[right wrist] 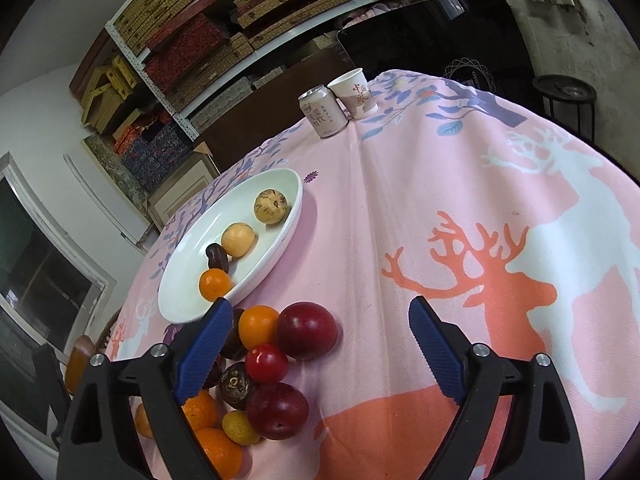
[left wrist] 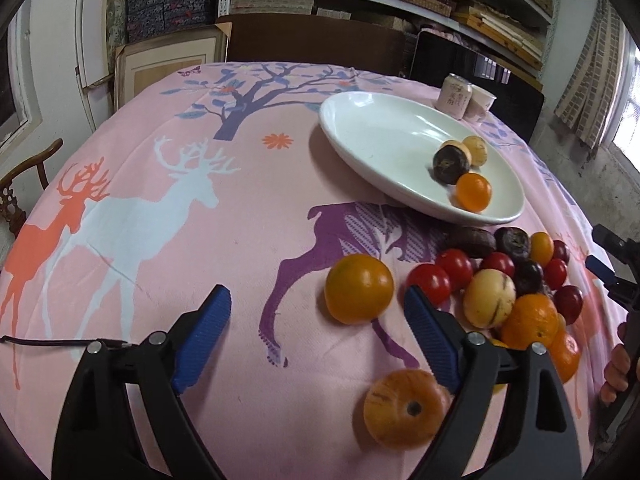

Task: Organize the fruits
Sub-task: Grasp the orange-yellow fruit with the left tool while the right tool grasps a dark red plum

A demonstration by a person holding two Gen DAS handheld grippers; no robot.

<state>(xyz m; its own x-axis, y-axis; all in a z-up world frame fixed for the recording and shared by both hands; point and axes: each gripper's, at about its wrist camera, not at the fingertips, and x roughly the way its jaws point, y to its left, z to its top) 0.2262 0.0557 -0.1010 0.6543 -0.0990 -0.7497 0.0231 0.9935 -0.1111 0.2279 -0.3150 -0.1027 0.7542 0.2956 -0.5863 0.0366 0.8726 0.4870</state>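
A white oval plate [left wrist: 384,140] [right wrist: 188,300] holds an orange fruit [left wrist: 473,192] [right wrist: 215,285], a dark fruit [left wrist: 452,164] [right wrist: 217,258] and pale yellow fruits [left wrist: 476,150] [right wrist: 271,205]. A pile of loose fruits [left wrist: 516,276] [right wrist: 276,364] lies on the cloth in front of the plate. My left gripper [left wrist: 318,304] is open and empty, with an orange-yellow fruit [left wrist: 359,289] between its fingertips and another orange fruit [left wrist: 406,407] below. My right gripper [right wrist: 320,318] is open and empty over the pile, near a red plum [right wrist: 307,330]; it also shows in the left wrist view [left wrist: 612,264].
A pink deer-print tablecloth [left wrist: 160,240] [right wrist: 480,240] covers the round table. A drink can [left wrist: 454,96] [right wrist: 323,110] and a paper cup [left wrist: 482,104] [right wrist: 355,94] stand at the far edge. Shelves of boxes, a chair and a door are behind.
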